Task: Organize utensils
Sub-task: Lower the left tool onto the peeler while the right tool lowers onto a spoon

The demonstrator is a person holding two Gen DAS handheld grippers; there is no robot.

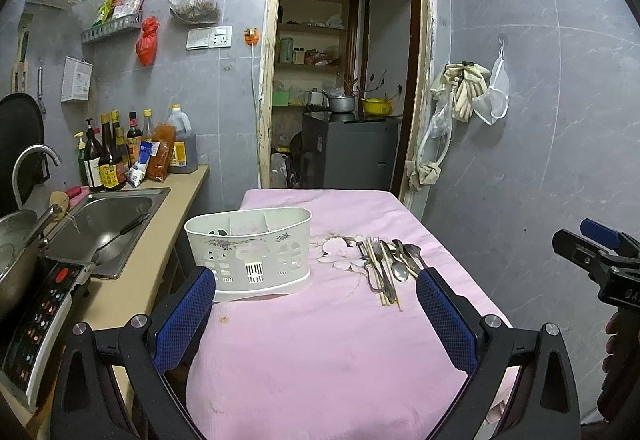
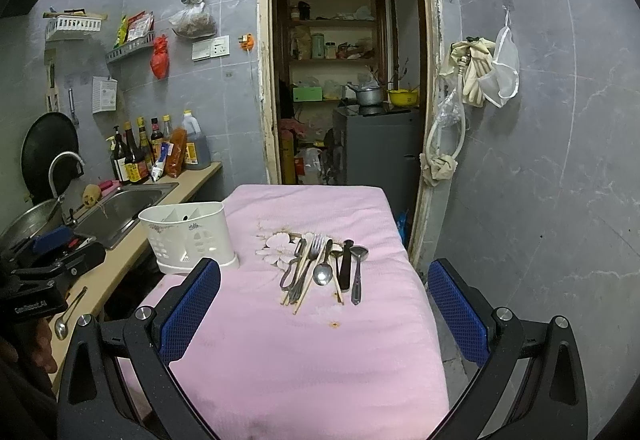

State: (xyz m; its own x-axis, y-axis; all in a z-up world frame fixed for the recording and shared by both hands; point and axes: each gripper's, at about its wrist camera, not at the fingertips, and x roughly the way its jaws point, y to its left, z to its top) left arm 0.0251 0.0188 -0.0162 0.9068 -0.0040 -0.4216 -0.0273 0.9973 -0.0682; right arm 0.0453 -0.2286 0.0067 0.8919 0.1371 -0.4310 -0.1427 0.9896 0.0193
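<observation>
Utensils point(image 2: 320, 270) lie in a loose bundle on the pink cloth of the surface point(image 2: 304, 352): a fork, several spoons, chopsticks and a dark-handled piece, all side by side and partly overlapping. The white caddy point(image 2: 188, 236) with divided compartments stands to their left, near the edge of the surface beside the sink point(image 1: 108, 216), and it looks empty as far as I can see inside. The left gripper point(image 1: 316, 304) and the right gripper point(image 2: 324, 296) both hover above the near part of the cloth with fingers spread wide, holding nothing. I judge that the task is at its very start, no piece being sorted yet. The next move probably calls for the right gripper to go down on one single utensil at the edge of the bundle, so that the neighbours are not dragged along. For writing, the body of the other gripper in the right wrist view carries a small white label that seems to read "GenRobot.AI"; the labels on the sauce bottles point(image 2: 136, 156) are too small to read.
</observation>
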